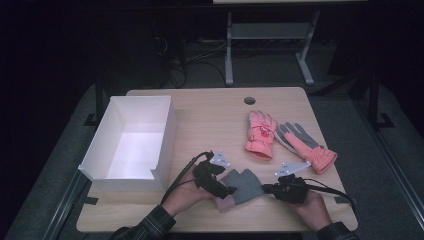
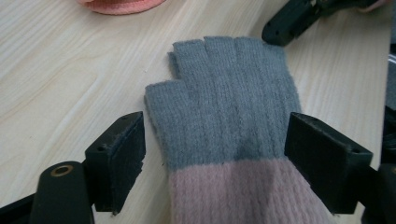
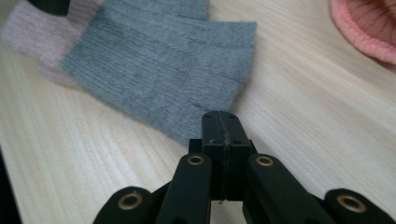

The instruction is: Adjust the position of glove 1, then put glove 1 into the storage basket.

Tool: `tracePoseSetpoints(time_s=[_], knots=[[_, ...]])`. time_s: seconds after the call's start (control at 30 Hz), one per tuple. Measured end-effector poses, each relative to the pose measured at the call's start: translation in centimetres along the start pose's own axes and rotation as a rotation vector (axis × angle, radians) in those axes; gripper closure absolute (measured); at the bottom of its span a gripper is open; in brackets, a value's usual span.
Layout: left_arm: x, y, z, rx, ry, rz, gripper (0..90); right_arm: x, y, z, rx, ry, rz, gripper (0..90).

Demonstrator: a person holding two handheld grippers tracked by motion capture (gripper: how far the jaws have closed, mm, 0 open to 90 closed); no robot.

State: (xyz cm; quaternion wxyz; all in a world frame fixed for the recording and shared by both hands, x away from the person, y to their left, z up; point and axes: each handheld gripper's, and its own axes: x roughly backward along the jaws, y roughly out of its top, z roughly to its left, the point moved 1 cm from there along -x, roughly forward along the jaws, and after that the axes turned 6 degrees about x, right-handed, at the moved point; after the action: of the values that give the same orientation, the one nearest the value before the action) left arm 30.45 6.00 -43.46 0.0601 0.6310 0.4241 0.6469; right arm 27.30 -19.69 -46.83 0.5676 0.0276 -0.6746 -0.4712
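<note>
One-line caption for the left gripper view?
Open left gripper straddles the grey-and-pink knit glove lying flat on the table, pads clear of it.

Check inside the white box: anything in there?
The white box shows a bare white floor and inner walls in the high view. The strip just behind its near wall is hidden.

The high view looks forward and down over the whole table (image 1: pixel 210 107). Each gripper view sits low and close, facing the glove (image 2: pixel 224 107) from opposite ends; all three share it.
</note>
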Motion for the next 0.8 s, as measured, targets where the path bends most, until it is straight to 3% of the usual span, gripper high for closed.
tracePoseSetpoints(time_s=[0.03, 0.1, 0.2, 0.27, 0.33, 0.37, 0.47, 0.53, 0.63, 0.8], knots=[[-0.3, 0.1, -0.1, -0.003, 0.011, 0.003, 18.5, 0.1, 0.0, -0.2, 0.001, -0.015, -0.003, 89.6], [-0.7, 0.2, -0.3, -0.004, 0.008, 0.014, 16.9, 0.7, -0.1, -0.7, 0.002, -0.066, -0.027, 75.0], [-1.4, 0.2, -0.6, -0.008, 0.003, 0.029, 14.7, 1.1, -0.4, -1.4, -0.003, -0.104, -0.061, 54.5], [-1.9, 0.2, -0.9, -0.015, 0.017, 0.035, 13.3, 1.3, -0.8, -2.0, -0.024, -0.138, -0.056, 45.0], [-2.3, 0.2, -1.1, -0.014, 0.025, 0.039, 13.0, 1.4, -1.1, -2.3, -0.004, -0.209, -0.037, 36.0], [-2.5, 0.2, -1.2, -0.024, 0.037, 0.045, 12.9, 1.5, -1.3, -2.4, 0.003, -0.231, -0.035, 34.5], [-2.8, 0.1, -1.2, -0.031, 0.057, 0.046, 12.6, 1.6, -1.8, -3.2, -0.033, -0.231, -0.042, 31.9], [-3.1, -0.1, -1.0, -0.023, 0.059, 0.051, 12.6, 1.6, -2.0, -3.3, -0.023, -0.263, -0.027, 28.4], [-3.3, -0.3, -0.9, -0.014, 0.054, 0.051, 12.4, 1.6, -2.5, -3.8, -0.059, -0.244, -0.015, 25.7], [-3.5, -0.6, -0.6, 0.007, 0.034, 0.044, 12.5, 1.2, -2.7, -3.9, -0.048, -0.249, -0.002, 19.7]])
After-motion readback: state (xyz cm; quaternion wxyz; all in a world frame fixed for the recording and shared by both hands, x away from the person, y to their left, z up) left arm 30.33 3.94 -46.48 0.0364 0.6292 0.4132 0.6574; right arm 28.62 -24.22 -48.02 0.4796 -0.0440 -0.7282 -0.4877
